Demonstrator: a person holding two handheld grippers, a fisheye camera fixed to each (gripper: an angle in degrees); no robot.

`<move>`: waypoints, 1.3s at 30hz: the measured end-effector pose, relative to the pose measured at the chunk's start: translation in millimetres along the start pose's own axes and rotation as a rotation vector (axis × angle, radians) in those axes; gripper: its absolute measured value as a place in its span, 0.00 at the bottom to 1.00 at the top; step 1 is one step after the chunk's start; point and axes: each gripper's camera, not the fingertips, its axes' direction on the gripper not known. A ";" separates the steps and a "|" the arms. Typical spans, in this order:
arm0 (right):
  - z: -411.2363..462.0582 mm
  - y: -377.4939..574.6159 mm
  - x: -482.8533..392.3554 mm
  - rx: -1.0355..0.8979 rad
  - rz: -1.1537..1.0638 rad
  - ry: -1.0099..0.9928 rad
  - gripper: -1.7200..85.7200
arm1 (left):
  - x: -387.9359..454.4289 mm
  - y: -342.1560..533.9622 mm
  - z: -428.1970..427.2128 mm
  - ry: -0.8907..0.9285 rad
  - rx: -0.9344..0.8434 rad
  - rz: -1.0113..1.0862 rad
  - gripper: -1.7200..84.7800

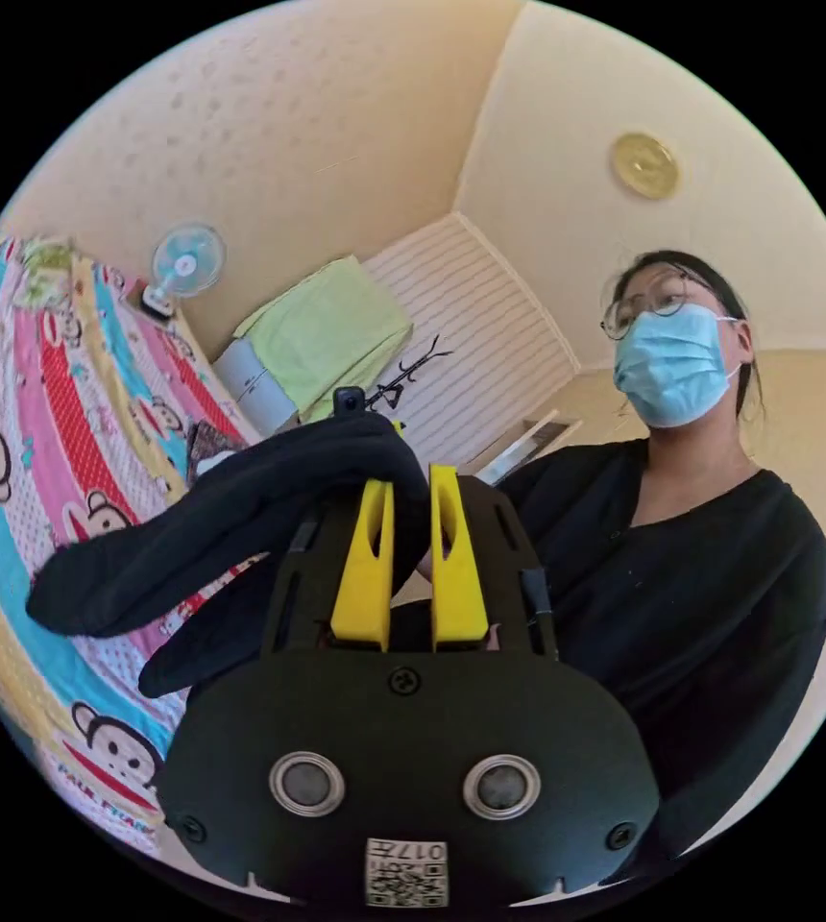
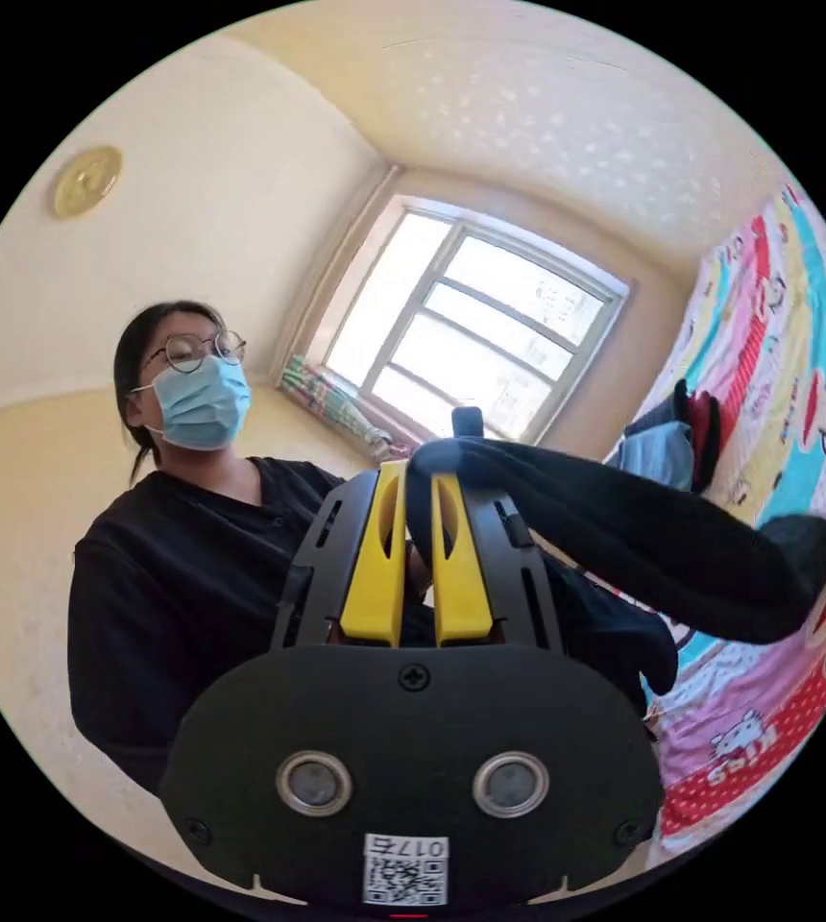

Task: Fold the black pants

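Note:
In the left gripper view my left gripper [image 1: 411, 477] is shut on an edge of the black pants [image 1: 211, 538], which drape away to the left over the cartoon bed sheet [image 1: 38, 461]. In the right gripper view my right gripper [image 2: 420, 475] is shut on another edge of the black pants [image 2: 653, 557], and the cloth hangs off to the right above the bed sheet [image 2: 797, 384]. Both yellow jaw pairs stand close together with black cloth pinched at their tips. The cloth is lifted and both cameras tilt upward.
A person [image 1: 682, 576] in a black top stands close behind both grippers. A small fan [image 1: 182, 261] and a green cloth [image 1: 331, 331] sit at the bed's far side. Folded clothes [image 2: 672, 432] lie on the bed near the window [image 2: 471, 336].

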 end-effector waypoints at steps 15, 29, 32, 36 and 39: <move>20.9 -106.3 99.9 0.011 0.206 0.338 0.03 | -213.3 -28.1 -4.0 -0.310 0.211 -0.427 0.08; 71.1 201.7 234.9 -0.275 0.808 0.513 0.09 | -360.5 244.8 90.8 -0.456 -0.156 -0.987 0.16; 63.6 265.4 231.3 -0.266 0.981 0.479 0.12 | -371.6 291.4 74.7 -0.377 -0.069 -1.151 0.20; 42.2 243.5 219.0 -0.124 0.950 0.522 0.16 | -378.8 270.8 23.1 -0.422 0.131 -1.059 0.22; 36.6 191.8 232.4 -0.077 0.874 0.618 0.23 | -405.2 237.5 -4.2 -0.499 0.155 -0.968 0.25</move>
